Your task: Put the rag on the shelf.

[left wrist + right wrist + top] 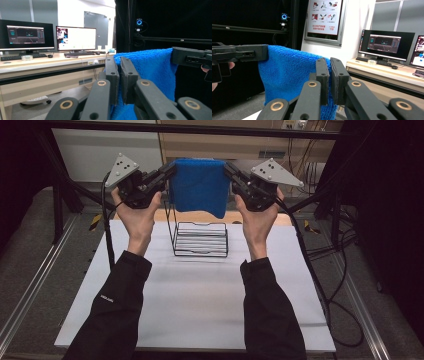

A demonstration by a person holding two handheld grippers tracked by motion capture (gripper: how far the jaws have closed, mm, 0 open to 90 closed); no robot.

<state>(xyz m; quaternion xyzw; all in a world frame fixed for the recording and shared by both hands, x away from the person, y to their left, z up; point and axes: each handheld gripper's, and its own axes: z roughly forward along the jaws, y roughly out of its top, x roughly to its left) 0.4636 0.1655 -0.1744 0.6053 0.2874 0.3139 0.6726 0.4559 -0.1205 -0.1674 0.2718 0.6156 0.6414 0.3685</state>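
Note:
A blue towel (199, 186) hangs stretched in the air between my two grippers, above a black wire rack (201, 239) on the white table (200, 305). My left gripper (170, 170) is shut on the towel's upper left corner. My right gripper (228, 169) is shut on its upper right corner. In the left gripper view the jaws pinch the blue towel (150, 67) at my left gripper (119, 62), and the other gripper holds the far corner. In the right gripper view my right gripper (329, 63) clamps the blue towel (287, 72) the same way.
The wire rack stands at the far middle of the table, directly under the towel. A wooden strip (200, 216) runs along the table's far edge. Cables (330, 285) trail off the right side. Desks with monitors (75, 38) stand beyond the frame.

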